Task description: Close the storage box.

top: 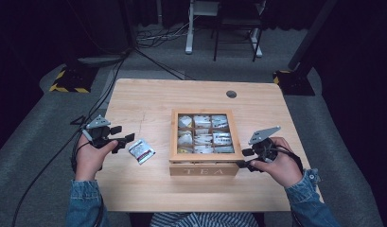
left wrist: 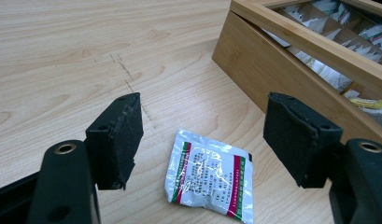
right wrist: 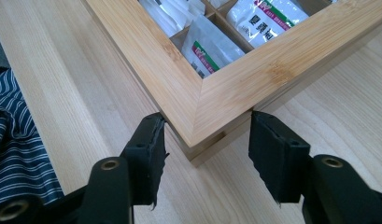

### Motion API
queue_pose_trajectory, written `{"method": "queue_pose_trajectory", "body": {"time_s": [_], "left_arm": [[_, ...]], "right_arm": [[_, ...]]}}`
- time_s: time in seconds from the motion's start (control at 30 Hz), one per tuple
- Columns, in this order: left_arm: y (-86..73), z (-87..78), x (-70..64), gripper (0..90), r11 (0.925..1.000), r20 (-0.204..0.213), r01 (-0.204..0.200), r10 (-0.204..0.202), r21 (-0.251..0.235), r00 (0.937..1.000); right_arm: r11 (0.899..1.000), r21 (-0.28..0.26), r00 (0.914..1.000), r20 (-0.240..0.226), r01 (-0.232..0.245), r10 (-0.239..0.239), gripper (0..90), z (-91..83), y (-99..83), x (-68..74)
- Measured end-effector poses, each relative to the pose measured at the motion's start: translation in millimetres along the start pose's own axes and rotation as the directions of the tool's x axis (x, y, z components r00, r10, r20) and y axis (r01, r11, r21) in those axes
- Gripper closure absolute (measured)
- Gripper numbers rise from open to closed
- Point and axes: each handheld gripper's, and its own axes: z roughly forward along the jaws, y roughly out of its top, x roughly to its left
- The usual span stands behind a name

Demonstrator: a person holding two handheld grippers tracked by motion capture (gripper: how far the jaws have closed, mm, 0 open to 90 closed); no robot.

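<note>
The left gripper [top: 119, 137] has its jaws spread wide over bare table [top: 134, 99], with only a flat sachet [top: 142, 151] lying between them and the tea box [top: 205, 142] — this box wall blocks the way further right. The right gripper [top: 244, 158] is at the box's near corner — its spread jaws stand on either side of this corner, and the table to its right is free.

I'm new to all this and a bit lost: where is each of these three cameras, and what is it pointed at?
High view: above the person's side, looking down on the table; forearms, left gripper, right gripper.
Left gripper view: on that gripper, facing the sachet between its open jaws.
Right gripper view: on that gripper, jaws astride the tea box corner; striped clothing at left.
All three share the box.
</note>
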Motion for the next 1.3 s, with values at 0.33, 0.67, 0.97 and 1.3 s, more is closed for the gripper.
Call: {"method": "queue_pose_trajectory", "body": {"time_s": [0.33,0.67,0.97,1.3], "left_arm": [[-0.3,1.0,-0.1,29.5,1.0000,0.000,0.001,-0.001,0.005,1.0000],[-0.3,0.9,-0.3,29.5,1.0000,0.000,0.002,-0.002,0.002,1.0000],[-0.4,1.5,-0.6,29.5,0.9999,0.002,-0.003,0.003,0.010,1.0000],[-6.2,-7.1,-2.2,29.3,1.0000,-0.013,-0.004,0.005,0.009,0.9999]], "right_arm": [[1.000,0.028,1.0000,-0.010,-0.002,0.002,46.9,6.9,-0.9,-0.2],[0.998,0.057,0.9999,-0.008,-0.006,0.007,42.7,12.7,-1.9,0.5],[1.000,-0.016,0.9996,0.000,-0.027,0.027,35.7,6.1,-2.3,-2.4],[0.981,-0.187,0.9985,0.004,-0.054,0.055,35.0,-3.9,0.2,-20.7]]}}
